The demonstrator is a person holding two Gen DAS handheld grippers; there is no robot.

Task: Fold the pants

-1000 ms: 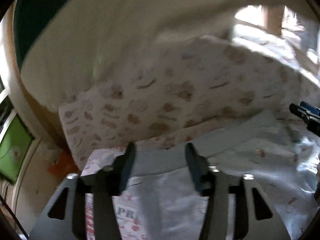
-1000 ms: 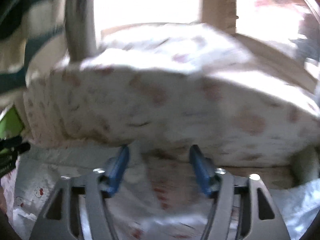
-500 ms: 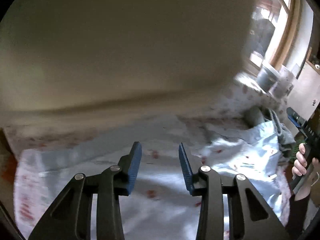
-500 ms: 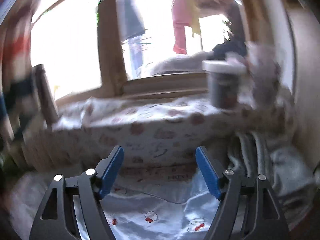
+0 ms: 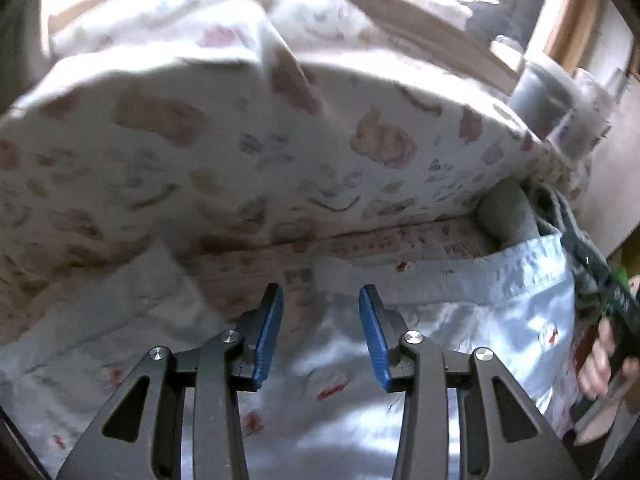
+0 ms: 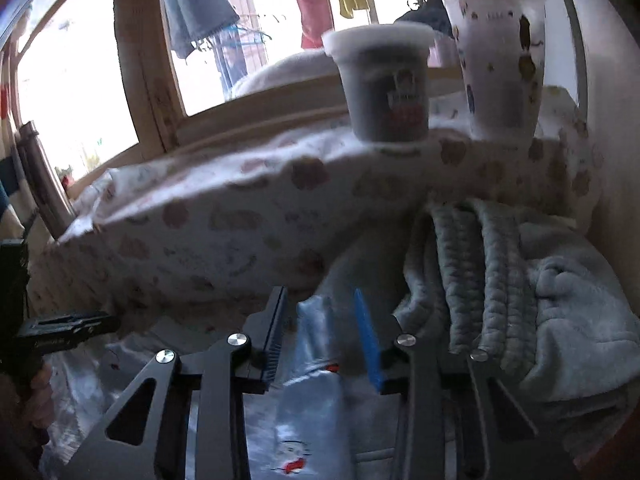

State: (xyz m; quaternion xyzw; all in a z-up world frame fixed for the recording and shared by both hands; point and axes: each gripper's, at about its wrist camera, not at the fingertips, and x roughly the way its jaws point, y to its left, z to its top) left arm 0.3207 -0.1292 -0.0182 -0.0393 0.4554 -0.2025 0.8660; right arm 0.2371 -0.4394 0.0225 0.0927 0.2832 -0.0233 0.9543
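Observation:
The pants [image 5: 500, 312] are pale blue, shiny, with small red cartoon prints, and lie spread on the bed. In the left wrist view my left gripper [image 5: 320, 332] is open and empty just above the fabric near its waistband edge. In the right wrist view my right gripper [image 6: 320, 336] has its jaws partly apart around a raised fold of the pants [image 6: 312, 392], and the pads do not look pressed on it. The right gripper [image 5: 600, 292] also shows at the right edge of the left wrist view.
A patterned white pillow [image 5: 240, 152] lies behind the pants. A grey knitted garment [image 6: 500, 280] is heaped at the right. A grey tub [image 6: 384, 84] and a clear cup [image 6: 496, 60] stand on the ledge below a wooden window frame [image 6: 140, 60].
Both grippers swung down toward the bed. The right gripper's jaws narrowed and now straddle a fold of the pants. The left gripper stays open over the fabric.

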